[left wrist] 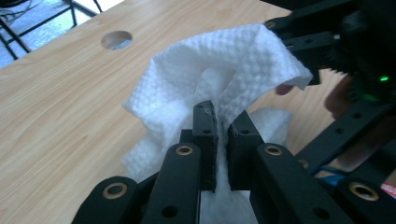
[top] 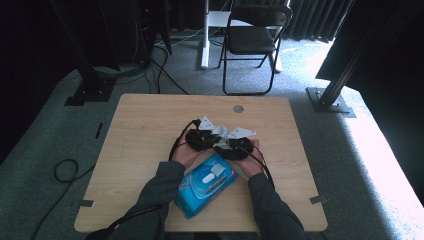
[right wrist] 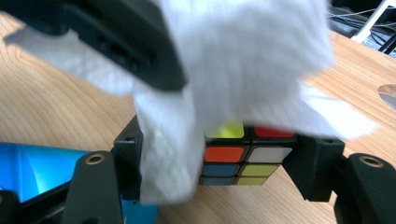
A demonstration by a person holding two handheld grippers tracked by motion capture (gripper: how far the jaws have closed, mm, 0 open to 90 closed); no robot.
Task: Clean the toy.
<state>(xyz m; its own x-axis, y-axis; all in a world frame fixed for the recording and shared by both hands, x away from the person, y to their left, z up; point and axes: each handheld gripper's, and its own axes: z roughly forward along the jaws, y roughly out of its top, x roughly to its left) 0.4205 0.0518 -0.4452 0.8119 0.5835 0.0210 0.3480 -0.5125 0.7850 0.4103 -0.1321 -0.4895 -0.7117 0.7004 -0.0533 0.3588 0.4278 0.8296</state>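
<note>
Both hands hold the grippers close together over the middle of the table [top: 140, 130]. My left gripper [left wrist: 222, 121] is shut on a white textured wipe [left wrist: 224, 60], pinched between its pads. The wipe [right wrist: 243, 60] drapes over a small colour cube [right wrist: 247, 154] with orange, white, yellow, red and blue stickers. My right gripper [right wrist: 224, 158] is shut on that cube, one jaw on each side. In the high view the left gripper [top: 214, 138] and right gripper [top: 224, 145] nearly touch. The wipe hides the cube's top.
A blue pack of wet wipes [top: 205, 184] with a white flap lies at the table's front, just under the hands. A round hole [top: 238, 108] is near the far edge. Beyond the table stand a black folding chair [top: 252, 37] and frame legs; cables [top: 65, 170] lie on the floor.
</note>
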